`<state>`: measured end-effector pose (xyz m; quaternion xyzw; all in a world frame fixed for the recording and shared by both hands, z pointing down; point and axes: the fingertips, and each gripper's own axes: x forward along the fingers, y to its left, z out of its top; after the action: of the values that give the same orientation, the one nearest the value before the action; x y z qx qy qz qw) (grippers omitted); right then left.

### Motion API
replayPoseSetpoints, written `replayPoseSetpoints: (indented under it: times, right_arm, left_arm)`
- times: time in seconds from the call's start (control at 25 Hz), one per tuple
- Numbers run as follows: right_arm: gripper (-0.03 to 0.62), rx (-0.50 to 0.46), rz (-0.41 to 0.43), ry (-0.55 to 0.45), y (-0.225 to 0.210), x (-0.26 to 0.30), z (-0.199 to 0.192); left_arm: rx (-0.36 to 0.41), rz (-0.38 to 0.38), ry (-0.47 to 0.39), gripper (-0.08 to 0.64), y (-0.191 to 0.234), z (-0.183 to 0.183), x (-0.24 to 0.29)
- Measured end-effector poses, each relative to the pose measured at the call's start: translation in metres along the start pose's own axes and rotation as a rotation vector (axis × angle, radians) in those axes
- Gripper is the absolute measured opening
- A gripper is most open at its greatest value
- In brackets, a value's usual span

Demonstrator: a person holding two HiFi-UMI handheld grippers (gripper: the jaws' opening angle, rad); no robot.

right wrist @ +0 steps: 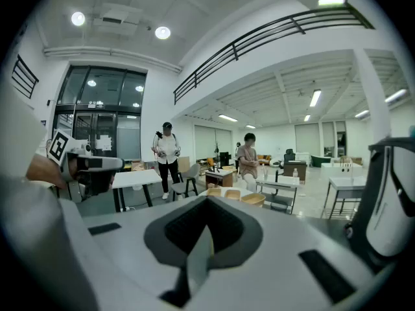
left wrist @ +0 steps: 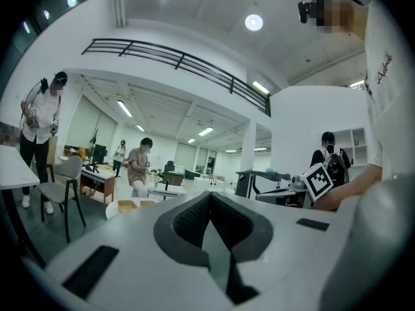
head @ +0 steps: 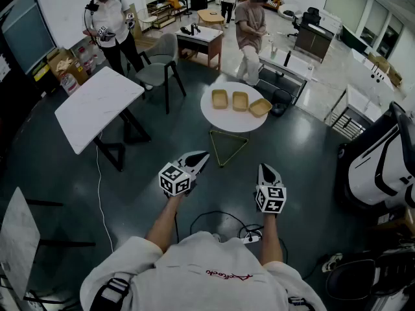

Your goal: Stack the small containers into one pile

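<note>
I am facing the round white table [head: 214,123], which is standing well ahead of both tongs. The yellow triangle frame [head: 228,133] is lying on the floor between them and it. I am holding the left tongs [head: 205,154] and right tongs [head: 262,167] out in front of me, each with its jaws pressed together on nothing. The three small containers [head: 240,101] are sitting side by side on the table, far beyond the tips and unstacked. Walking in, I am risking a trip on that frame. Arriving with the jaws closed, I could shove a light container off the edge.
</note>
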<state>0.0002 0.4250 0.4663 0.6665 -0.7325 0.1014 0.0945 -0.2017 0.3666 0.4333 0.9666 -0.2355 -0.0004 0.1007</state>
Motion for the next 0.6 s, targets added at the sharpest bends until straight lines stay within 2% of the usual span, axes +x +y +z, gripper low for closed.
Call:
replayPoseSetpoints:
  times: [0.44,0.6]
  right_arm:
    - [0.02,-0.003,0.006,0.0,0.0064,0.0053,0.0012]
    - [0.02,0.023,0.015,-0.025,0.007,0.0013,0.006]
  left_arm:
    - [0.0,0.001,-0.007,0.011,0.0048,0.0014,-0.0005]
    - [0.004,-0.002,-0.011,0.011,0.0026,0.004,-0.0009]
